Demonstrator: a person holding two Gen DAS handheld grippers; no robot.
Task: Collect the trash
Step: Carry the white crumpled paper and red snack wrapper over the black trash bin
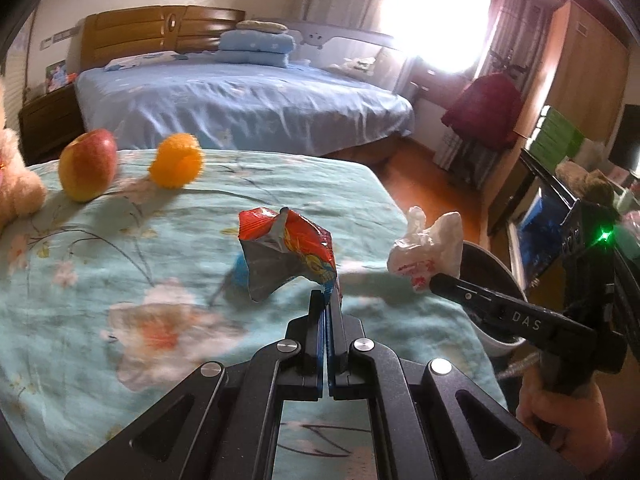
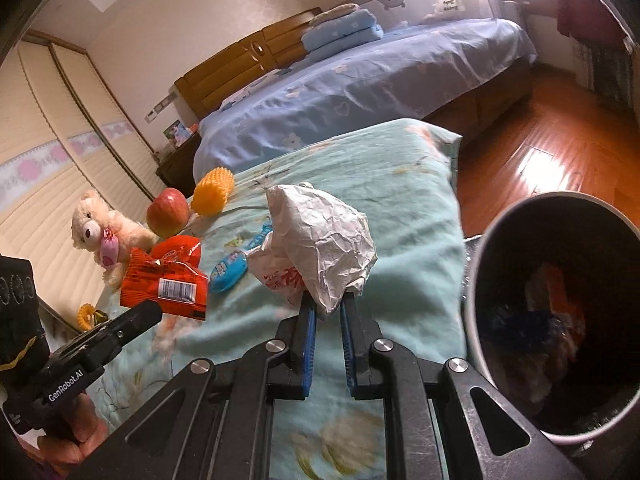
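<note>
Left claw clamps a torn red snack wrapper; right claw clamps crumpled white paper.

Glossy foil wrapper, crinkled matt paper

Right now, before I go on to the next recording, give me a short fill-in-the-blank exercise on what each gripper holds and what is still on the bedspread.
The left gripper is shut on a ____ snack wrapper.
The right gripper holds crumpled ____ paper.
The bin stands to the paper's ____ in the right wrist view.
Beside the apple lies an ____ spiky ball.

Missing words: red; white; right; orange
</note>
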